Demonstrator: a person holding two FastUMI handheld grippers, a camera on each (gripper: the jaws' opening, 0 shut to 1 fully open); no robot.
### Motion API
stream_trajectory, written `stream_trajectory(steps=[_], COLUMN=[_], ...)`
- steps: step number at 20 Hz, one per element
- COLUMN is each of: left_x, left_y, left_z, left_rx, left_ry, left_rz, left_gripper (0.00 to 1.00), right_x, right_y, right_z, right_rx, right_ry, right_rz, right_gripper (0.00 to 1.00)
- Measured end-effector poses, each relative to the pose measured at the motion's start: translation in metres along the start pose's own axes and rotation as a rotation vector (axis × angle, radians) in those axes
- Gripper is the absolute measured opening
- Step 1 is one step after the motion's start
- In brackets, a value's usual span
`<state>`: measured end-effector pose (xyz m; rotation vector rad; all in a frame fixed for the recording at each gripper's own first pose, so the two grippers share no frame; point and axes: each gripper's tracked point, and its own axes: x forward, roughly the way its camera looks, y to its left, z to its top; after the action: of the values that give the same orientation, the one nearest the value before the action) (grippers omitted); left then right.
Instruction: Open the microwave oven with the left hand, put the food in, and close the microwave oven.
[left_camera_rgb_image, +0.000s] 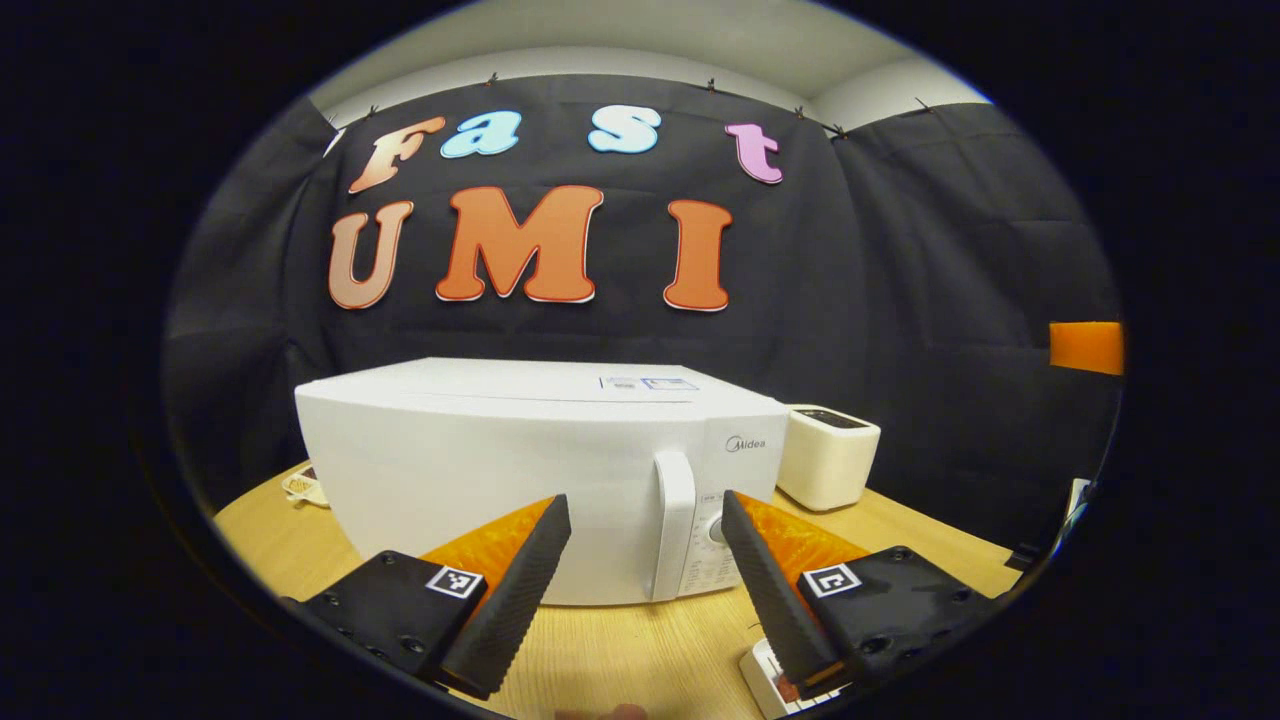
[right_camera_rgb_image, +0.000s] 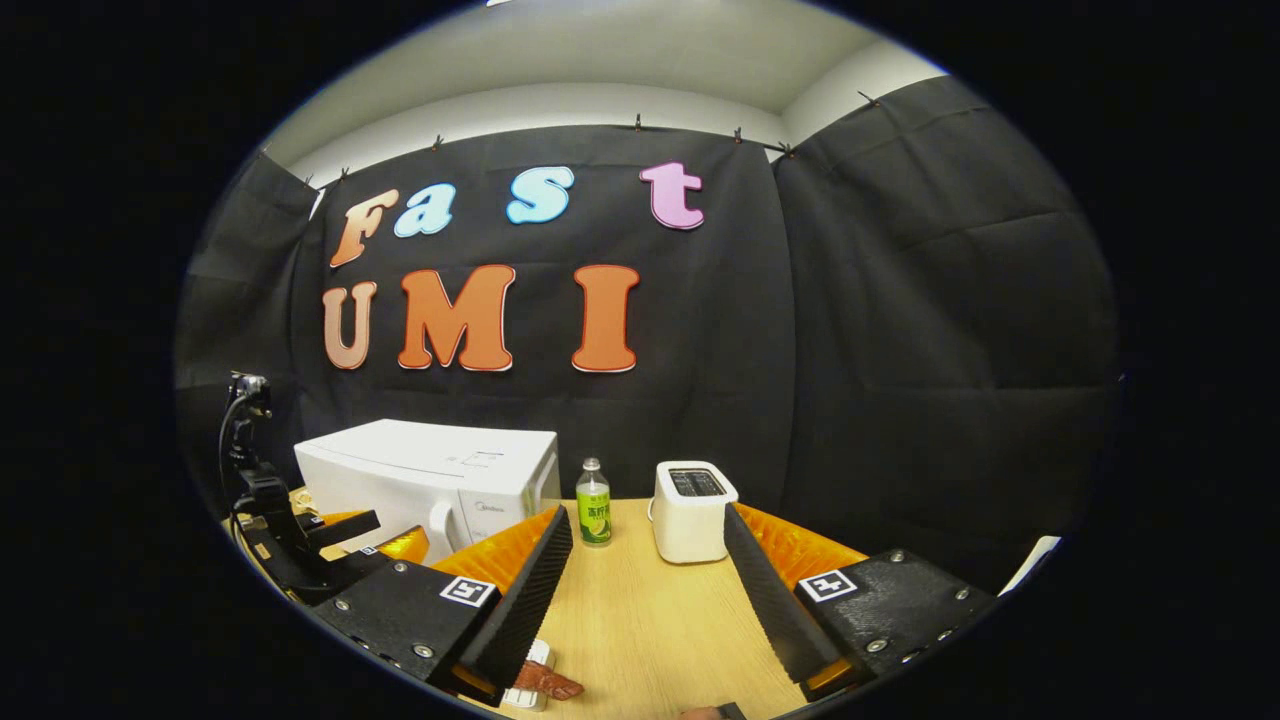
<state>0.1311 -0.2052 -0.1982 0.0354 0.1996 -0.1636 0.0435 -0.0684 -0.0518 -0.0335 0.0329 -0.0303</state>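
Observation:
The white microwave (left_camera_rgb_image: 520, 470) stands on the wooden table (left_camera_rgb_image: 640, 650) with its door closed. Its upright handle (left_camera_rgb_image: 672, 525) sits beside the control panel. My left gripper (left_camera_rgb_image: 645, 500) is open a little in front of the door, and the handle lies between its fingers in the view. A reddish-brown piece of food (right_camera_rgb_image: 550, 684) lies on a small white dish (right_camera_rgb_image: 537, 655) at the table's near edge, just below my open right gripper (right_camera_rgb_image: 647, 512). That dish (left_camera_rgb_image: 765, 680) also peeks out under the left gripper's right finger. The left gripper (right_camera_rgb_image: 340, 530) is seen in front of the microwave (right_camera_rgb_image: 430, 470).
A white toaster (right_camera_rgb_image: 690, 510) and a green bottle (right_camera_rgb_image: 593, 515) stand to the right of the microwave, near the back. The toaster (left_camera_rgb_image: 828, 455) is close to the microwave's right side. A small object (left_camera_rgb_image: 305, 487) lies at the microwave's left.

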Motion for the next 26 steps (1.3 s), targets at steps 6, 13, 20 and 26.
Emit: stream_trajectory(steps=[6,13,20,26], left_x=[0.038,0.057,0.053,-0.011], left_y=[-0.005,-0.013,-0.021,-0.024], left_z=[-0.017,-0.031,-0.029,-0.029], left_rx=[0.037,0.048,0.052,0.064], left_ry=[-0.03,-0.005,-0.03,-0.064], left_rz=[0.023,0.006,0.005,-0.088], left_gripper=[0.98,0.56,0.19,0.19], right_x=[0.016,0.019,0.013,0.004], right_y=[-0.018,-0.031,-0.028,-0.019], right_z=[-0.024,-0.034,-0.041,-0.05], right_rx=[0.044,0.037,0.06,0.074], right_ry=[0.03,0.026,0.04,0.069], right_rz=[-0.028,-0.057,-0.049,-0.035], right_gripper=[0.95,0.95,0.95,0.94])
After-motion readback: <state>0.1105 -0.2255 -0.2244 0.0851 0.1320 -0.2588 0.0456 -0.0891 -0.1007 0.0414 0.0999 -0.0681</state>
